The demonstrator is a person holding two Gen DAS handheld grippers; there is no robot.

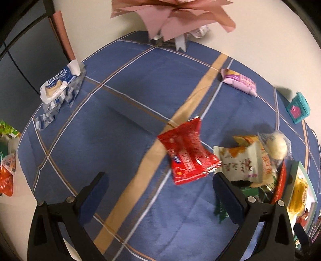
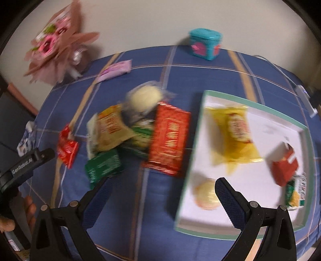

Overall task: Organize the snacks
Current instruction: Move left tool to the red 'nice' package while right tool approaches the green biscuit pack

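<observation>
A pile of snack packets lies on the blue checked tablecloth point(image 1: 112, 140). In the left wrist view a red packet point(image 1: 186, 152) sits just ahead of my left gripper point(image 1: 160, 181), which is open and holds nothing. A white and orange packet point(image 1: 244, 162) and a round pale bun point(image 1: 277, 146) lie to its right. In the right wrist view my right gripper point(image 2: 162, 186) is open and empty above the cloth, between the pile and a white tray point(image 2: 266, 130). The tray holds a yellow packet point(image 2: 234, 138), a red box point(image 2: 284, 164) and a round cake point(image 2: 206, 192). A large red packet point(image 2: 170, 138) lies beside the tray.
A purple packet point(image 1: 239, 81) lies far back. A teal tin point(image 2: 204, 44) stands at the back edge. A pink paper bouquet point(image 1: 172, 16) stands against the wall. Torn blue and white wrapping point(image 1: 60, 86) sits at the left edge. A hand point(image 2: 30, 208) holds the other gripper at the left.
</observation>
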